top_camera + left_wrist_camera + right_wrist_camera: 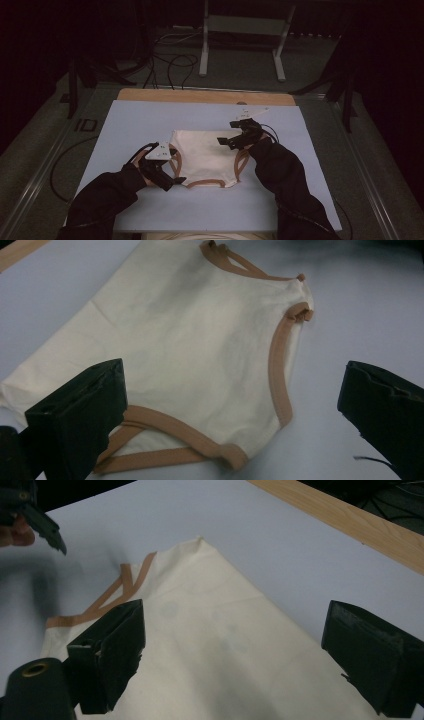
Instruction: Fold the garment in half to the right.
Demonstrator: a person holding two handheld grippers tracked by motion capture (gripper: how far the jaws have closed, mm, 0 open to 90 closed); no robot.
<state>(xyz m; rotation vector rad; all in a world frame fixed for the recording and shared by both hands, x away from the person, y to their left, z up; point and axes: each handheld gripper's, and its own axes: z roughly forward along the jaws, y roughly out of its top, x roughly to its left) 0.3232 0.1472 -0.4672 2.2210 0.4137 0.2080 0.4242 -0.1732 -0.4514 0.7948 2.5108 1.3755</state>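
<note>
1. The room is dark, with a grey floor [240, 70] around the desk; a white frame stand [205, 45] rises at 12 o'clock and black cables [170, 62] lie loose on the floor at 11 o'clock.
2. The desk [210, 96] shows a strip of bare wood along its far edge; the rest is covered by a pale blue mat [135, 125] that runs to the near edge.
3. Bare mat lies on all sides of the garment, widest at 9 o'clock, 3 o'clock and 6 o'clock.
4. A cream sleeveless top with tan trim [205, 155] lies flat at the centre of the mat, straight hem toward 12 o'clock, neck opening toward 6 o'clock.
5. The armhole trim curves along the edges at 3 o'clock and 9 o'clock.
6. The left hand-held gripper [172, 181] sits at the garment's 8 o'clock corner; in the left gripper view [230, 410] its jaws stand wide apart, clasping nothing, astride the trimmed corner.
7. The right hand-held gripper [225, 142] is over the garment's 2 o'clock edge; in the right gripper view [235, 665] its jaws are spread wide over the cream cloth, gripping nothing.
</note>
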